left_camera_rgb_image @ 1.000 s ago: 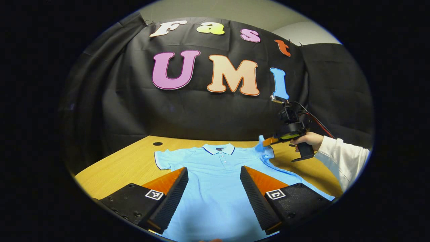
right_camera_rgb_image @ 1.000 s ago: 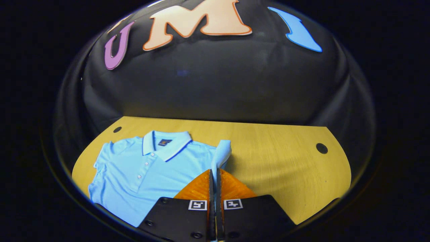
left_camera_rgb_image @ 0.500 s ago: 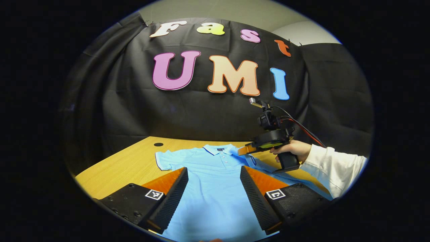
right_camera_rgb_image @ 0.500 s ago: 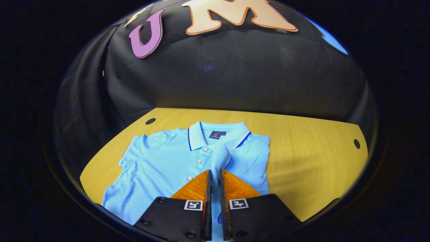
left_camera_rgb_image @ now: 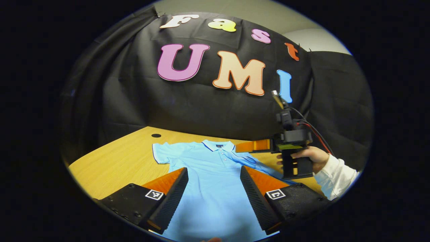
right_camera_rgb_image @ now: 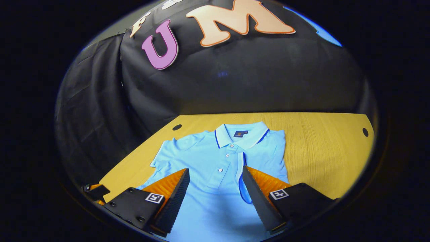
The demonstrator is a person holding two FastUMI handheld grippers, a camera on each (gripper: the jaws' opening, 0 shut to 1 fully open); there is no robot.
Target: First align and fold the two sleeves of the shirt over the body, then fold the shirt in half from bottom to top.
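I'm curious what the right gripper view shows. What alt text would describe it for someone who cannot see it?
A light blue polo shirt lies flat on a wooden table, one sleeve already folded over its body. The right gripper hangs open above it, holding nothing.

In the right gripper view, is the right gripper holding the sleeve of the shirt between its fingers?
No. The right gripper is open, its fingers spread apart over the shirt, with the sleeve lying folded on it.
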